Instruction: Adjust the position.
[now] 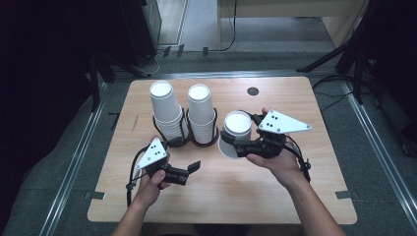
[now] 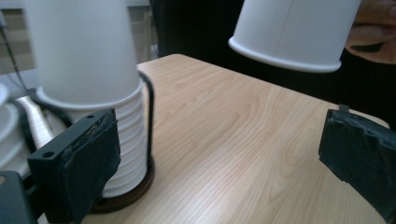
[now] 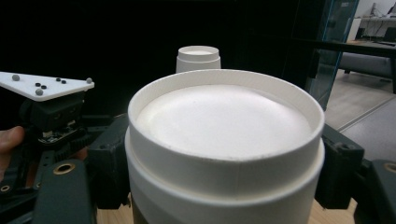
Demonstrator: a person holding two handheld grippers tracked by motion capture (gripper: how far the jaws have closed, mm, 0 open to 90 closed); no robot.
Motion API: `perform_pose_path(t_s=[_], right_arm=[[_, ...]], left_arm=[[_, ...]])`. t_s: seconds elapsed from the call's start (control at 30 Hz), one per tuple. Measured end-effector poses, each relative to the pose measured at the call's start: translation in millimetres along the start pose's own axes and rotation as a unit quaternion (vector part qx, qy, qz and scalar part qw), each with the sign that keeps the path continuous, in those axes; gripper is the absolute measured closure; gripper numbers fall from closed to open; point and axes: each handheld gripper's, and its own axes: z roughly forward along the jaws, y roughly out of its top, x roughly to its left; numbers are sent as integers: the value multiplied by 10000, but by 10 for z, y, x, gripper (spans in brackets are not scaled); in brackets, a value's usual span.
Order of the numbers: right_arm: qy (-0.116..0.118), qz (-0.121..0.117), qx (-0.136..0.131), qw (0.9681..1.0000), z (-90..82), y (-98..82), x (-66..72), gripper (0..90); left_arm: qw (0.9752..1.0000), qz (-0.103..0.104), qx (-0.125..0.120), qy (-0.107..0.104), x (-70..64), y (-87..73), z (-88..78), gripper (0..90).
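My right gripper (image 1: pixel 233 143) is shut on an upside-down white paper cup (image 1: pixel 236 129), with a jaw on either side of its wall near the rim. In the right gripper view the cup (image 3: pixel 224 126) shows its base up close, and a seam round it suggests another cup nested inside. In the left gripper view that cup (image 2: pixel 294 32) hangs tilted above the wooden table (image 2: pixel 243 140). My left gripper (image 1: pixel 195 166) is lower left of it, open, with nothing between its jaws (image 2: pixel 224 154). Two stacks of upturned cups (image 1: pixel 166 110) (image 1: pixel 201 113) stand in black wire holders behind.
The nearer stack (image 2: pixel 93 70) and its round dark base sit just left of the left gripper's jaw. The left gripper's grey plate (image 3: pixel 44 84) lies close beside the held cup. A small black disc (image 1: pixel 253 91) sits at the table's far edge. Bare wood (image 1: pixel 255 191) lies toward the person.
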Motion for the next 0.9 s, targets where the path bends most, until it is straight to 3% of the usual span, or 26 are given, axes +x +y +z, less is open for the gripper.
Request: perform_pose_path(t_s=[0.9], right_arm=[[299, -49, 99, 9995, 144, -85, 167, 232]], left_arm=[[9981, 128, -125, -592, -247, 133, 402, 0]])
